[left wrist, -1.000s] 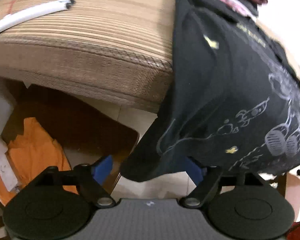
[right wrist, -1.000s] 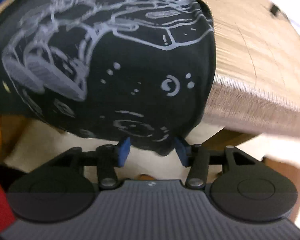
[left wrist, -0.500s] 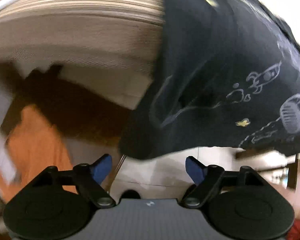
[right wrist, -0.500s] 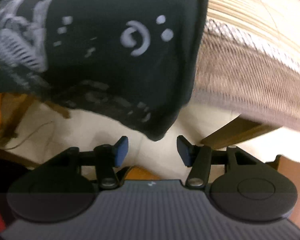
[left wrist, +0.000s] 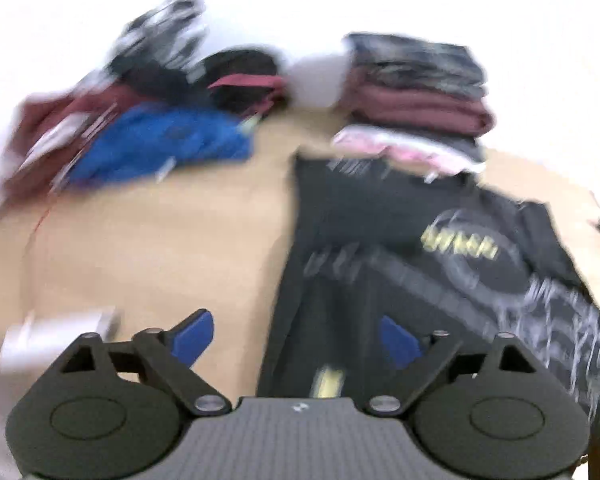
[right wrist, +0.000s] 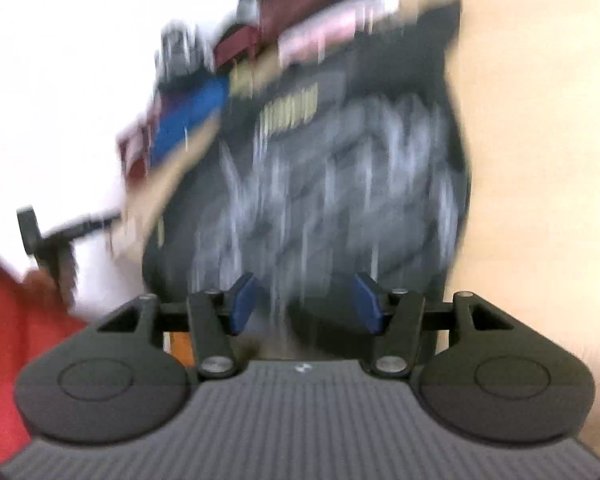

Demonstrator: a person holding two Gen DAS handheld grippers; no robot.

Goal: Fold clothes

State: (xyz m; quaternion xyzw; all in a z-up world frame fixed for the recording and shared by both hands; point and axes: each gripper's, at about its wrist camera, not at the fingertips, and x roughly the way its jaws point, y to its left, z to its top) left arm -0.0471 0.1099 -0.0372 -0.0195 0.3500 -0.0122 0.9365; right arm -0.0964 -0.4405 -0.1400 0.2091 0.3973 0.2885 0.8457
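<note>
Both our grippers empty over the shirt

The black T-shirt (left wrist: 400, 240) runs lengthwise away ahead; left gripper (left wrist: 296, 338) is opening, right gripper (right wrist: 306, 304) parted, neither gripping.

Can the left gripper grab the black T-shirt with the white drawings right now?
Probably yes. The black T-shirt with white drawings lies spread on the tan wooden table right in front of the left gripper, whose jaws are opening with nothing blocking them.

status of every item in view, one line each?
Black T-shirt: spread on the table, not yet folded, print up.
Folded stack: stacked behind it.
Blue garment: crumpled in the loose pile.
Left tool: opening, empty.
Right tool: open, empty.
</note>
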